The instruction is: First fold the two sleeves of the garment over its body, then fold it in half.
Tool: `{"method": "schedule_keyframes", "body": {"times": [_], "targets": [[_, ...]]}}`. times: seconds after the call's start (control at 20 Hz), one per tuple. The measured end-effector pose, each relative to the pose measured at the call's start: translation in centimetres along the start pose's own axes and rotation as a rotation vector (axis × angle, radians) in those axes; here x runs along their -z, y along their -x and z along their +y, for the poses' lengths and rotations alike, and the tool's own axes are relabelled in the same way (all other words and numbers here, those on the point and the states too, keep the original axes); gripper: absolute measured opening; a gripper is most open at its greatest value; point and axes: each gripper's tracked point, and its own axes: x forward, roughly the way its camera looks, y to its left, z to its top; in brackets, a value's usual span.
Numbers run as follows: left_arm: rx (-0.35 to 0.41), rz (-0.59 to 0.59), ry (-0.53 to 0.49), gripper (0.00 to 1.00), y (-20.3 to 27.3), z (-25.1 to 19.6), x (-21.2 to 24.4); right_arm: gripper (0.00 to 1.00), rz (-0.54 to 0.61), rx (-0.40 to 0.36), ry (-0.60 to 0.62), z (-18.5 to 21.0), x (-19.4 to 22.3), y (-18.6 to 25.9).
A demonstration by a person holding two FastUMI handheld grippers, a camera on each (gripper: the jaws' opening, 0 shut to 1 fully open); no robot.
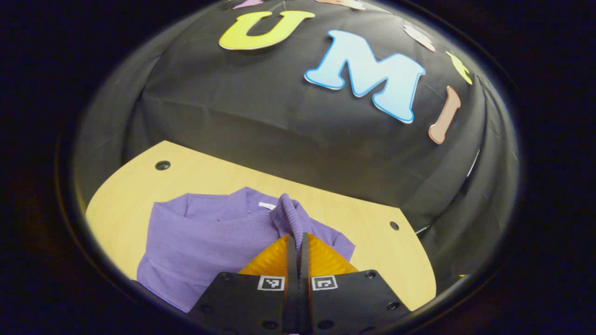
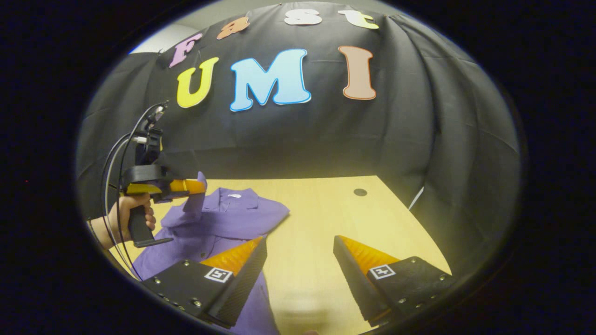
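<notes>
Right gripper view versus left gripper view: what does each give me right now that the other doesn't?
Right gripper view: the left gripper from outside, lifting a sleeve, with the hand holding it, and the right gripper open above the table. Left gripper view: close up, the left gripper shut on the sleeve, pinched and raised. Both share the purple garment on the wooden table.

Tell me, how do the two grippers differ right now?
The left gripper is shut on a purple sleeve, lifting it; the right gripper is open and holds nothing. The left is over the garment; the right is largely over bare table. Both point toward the booth wall.
</notes>
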Motion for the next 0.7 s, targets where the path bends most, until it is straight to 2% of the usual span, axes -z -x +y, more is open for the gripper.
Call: {"method": "schedule_keyframes", "body": {"times": [0.05,0.15,0.5,0.7], "targets": [[0.008,0.016,-0.010,0.07,-0.5,-0.7,0.6,0.88,0.002,0.000,-0.003,-0.1,0.1,0.0],[0.018,0.043,-0.037,0.07,-1.3,-1.9,1.8,0.91,0.003,-0.006,-0.013,-0.1,0.4,0.0],[0.039,0.120,-0.140,0.07,-4.4,-4.2,5.3,0.91,0.027,-0.063,-0.004,0.7,1.7,0.1],[0.040,0.160,-0.181,0.09,-5.2,-4.6,7.3,0.92,0.020,-0.039,-0.007,0.0,2.0,0.5]]}}
